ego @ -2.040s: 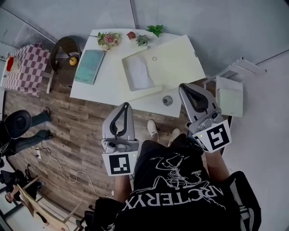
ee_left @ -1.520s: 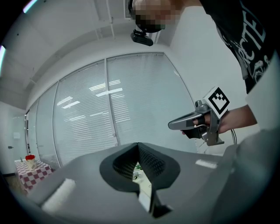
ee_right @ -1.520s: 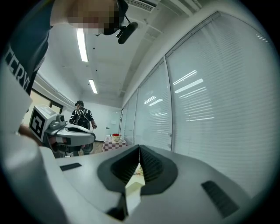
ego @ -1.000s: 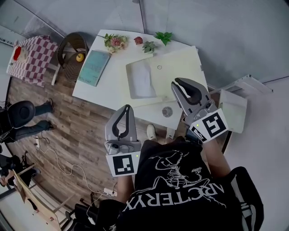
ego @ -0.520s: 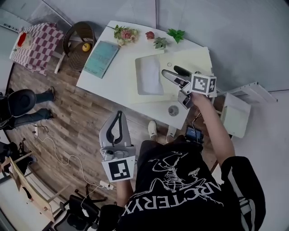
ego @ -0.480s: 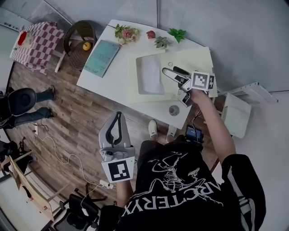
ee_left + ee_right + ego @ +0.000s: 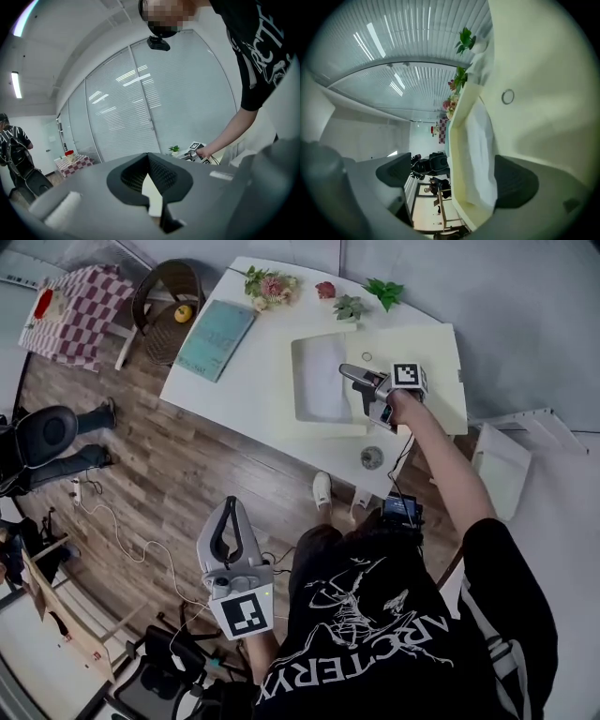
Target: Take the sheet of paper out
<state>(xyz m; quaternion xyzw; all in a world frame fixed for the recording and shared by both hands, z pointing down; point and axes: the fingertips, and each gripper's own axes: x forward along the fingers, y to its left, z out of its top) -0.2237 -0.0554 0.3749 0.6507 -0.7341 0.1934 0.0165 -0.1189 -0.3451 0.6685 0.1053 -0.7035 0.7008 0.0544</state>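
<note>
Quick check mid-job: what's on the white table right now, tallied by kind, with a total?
Flower and plant pieces: 4 (pink bouquet, red flower, green sprigs)
teal booklet: 1
cream box, open: 1
sheet of paper: 1
grey disc: 1
Total: 8

Head view: set high above the person and faced steeply down; the tabletop (image 7: 239, 390) is seen far off in the upper middle of the frame.
Left gripper view: carried low and faced almost level across the room toward a glass wall (image 7: 140, 103); the left tool (image 7: 149, 161) fills the lower frame.
Right gripper view: rolled on its side and held close against the cream tray (image 7: 458, 154).
Shared: the tray and a potted plant (image 7: 465, 40) are seen by the head and right gripper views; the right tool (image 7: 356, 382) is seen by the head and left gripper views.
</note>
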